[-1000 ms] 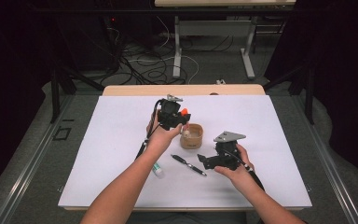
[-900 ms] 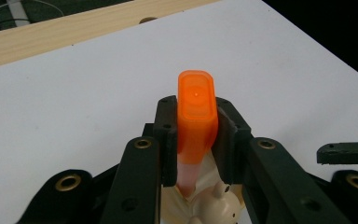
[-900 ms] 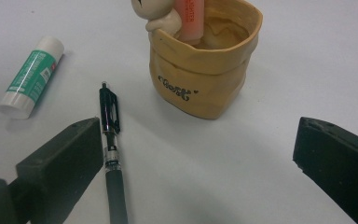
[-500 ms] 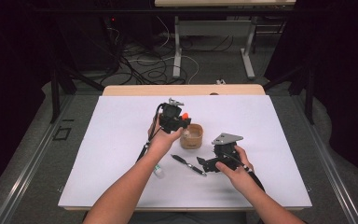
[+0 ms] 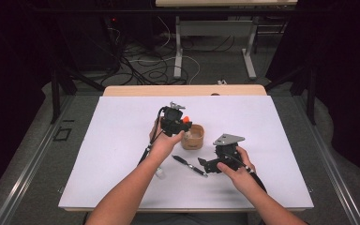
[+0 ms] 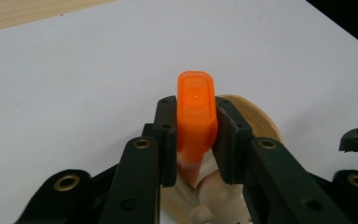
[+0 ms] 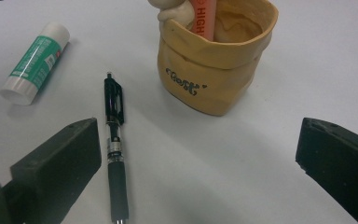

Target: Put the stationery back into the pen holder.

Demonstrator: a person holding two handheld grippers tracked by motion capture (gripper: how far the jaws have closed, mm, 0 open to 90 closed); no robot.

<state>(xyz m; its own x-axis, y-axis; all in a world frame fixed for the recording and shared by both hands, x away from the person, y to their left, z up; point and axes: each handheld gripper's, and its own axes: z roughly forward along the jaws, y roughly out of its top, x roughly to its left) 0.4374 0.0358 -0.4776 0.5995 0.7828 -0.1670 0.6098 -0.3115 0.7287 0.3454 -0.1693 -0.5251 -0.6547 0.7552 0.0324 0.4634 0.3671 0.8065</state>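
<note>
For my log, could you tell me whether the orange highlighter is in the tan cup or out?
Partly in: the orange highlighter, clamped by the left gripper, has its lower end inside the tan cup.

Highlighter (image 6: 195, 112) sits between the left gripper (image 6: 195, 140) fingers, its lower end down in the pot (image 7: 214, 60) right below them. Ahead of the right gripper (image 7: 200, 154) fingers: pen (image 7: 114, 144) by the left one, glue stick (image 7: 36, 63) beyond it, pot further ahead.

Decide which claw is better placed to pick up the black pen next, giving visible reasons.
Right. The right claw is open, with the black pen by one jaw; the left claw grips the orange highlighter.
</note>
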